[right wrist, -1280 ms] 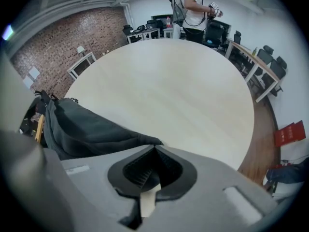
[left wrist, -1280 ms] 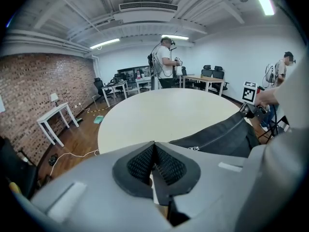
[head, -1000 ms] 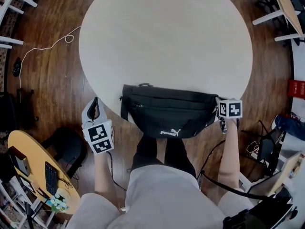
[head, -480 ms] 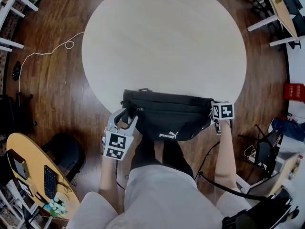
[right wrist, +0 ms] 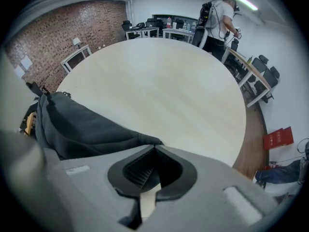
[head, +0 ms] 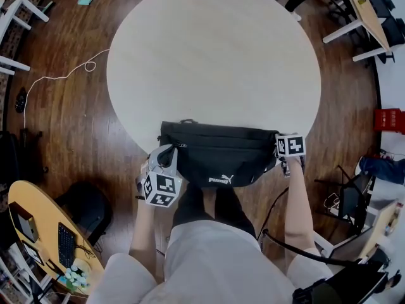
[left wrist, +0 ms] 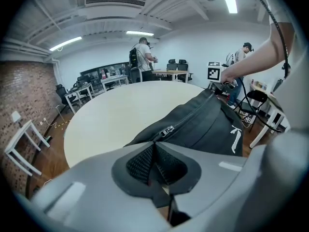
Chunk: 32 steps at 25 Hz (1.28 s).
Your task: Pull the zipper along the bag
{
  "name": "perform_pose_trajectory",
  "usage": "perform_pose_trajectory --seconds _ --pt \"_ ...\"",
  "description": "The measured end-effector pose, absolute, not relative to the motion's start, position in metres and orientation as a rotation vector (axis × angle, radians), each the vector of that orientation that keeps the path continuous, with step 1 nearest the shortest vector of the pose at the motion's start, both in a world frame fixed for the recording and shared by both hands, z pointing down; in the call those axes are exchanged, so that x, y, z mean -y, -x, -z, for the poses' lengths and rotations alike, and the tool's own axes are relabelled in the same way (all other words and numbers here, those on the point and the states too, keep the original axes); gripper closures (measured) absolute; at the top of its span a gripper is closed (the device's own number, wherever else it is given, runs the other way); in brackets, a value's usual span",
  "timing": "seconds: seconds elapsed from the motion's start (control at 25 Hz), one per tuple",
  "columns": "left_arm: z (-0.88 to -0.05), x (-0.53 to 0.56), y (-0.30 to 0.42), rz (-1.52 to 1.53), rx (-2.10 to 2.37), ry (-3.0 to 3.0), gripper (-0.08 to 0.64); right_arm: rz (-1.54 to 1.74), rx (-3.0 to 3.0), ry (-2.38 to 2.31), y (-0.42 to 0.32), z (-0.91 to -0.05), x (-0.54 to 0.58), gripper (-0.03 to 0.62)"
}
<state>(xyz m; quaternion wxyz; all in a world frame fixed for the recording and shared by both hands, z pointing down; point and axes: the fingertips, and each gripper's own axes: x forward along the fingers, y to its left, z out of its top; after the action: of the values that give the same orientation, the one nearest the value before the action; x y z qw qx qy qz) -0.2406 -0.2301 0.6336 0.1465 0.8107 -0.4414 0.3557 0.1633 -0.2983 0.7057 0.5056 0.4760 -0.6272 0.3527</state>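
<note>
- We have the left gripper (left wrist: 154, 145) at the left end of the bag (head: 221, 157). It angles down and in, with the left forearm (head: 144, 233) rising from our lap behind it.
- Its jaws have just been closing, and now the pads meet at the tips. Nothing shows between them, and the zipper pull (left wrist: 167, 130) lies free on the bag just beyond.
- Over to the right gripper (right wrist: 155, 148): it points steeply down at the bag's right end, with the right forearm (head: 294, 201) straight behind it. Its jaws are pinched on a peak of the black fabric.
- The bag lies lengthwise along the near rim of the round table (head: 215, 56). Its lower half, with the white logo, hangs over the edge toward us.
- The zipper line runs along the top of the bag, from the left gripper's end toward the right one.
- Beyond the bag, the pale tabletop stretches away to its far rim.
- Wooden floor rings the table. We see a white cable (head: 63, 75) out left, a small desk (head: 38, 220) by our left elbow and a red box (head: 391, 119) at the right.
</note>
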Motion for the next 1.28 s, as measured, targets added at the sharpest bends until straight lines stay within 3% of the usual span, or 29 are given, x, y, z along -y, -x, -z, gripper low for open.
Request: perform_pose_trajectory --seconds 0.36,0.68,1.04,1.28 --pt "-0.662 0.251 0.318 -1.096 1.507 -2.110 0.538 -0.845 1.510 -1.170 -0.164 -0.705 0.299 0.601" --pt "-0.674 0.269 0.307 -1.056 1.494 -2.101 0.534 -0.834 1.510 -1.244 -0.165 -0.704 0.303 0.601" --pt "-0.576 0.191 0.309 -0.731 1.680 -2.102 0.545 -0.634 1.767 -1.514 -0.154 -0.589 0.248 0.601" --pt "-0.462 0.103 0.211 -0.352 1.738 -2.343 0.545 -0.489 2.283 -1.684 -0.104 -0.466 0.114 0.601"
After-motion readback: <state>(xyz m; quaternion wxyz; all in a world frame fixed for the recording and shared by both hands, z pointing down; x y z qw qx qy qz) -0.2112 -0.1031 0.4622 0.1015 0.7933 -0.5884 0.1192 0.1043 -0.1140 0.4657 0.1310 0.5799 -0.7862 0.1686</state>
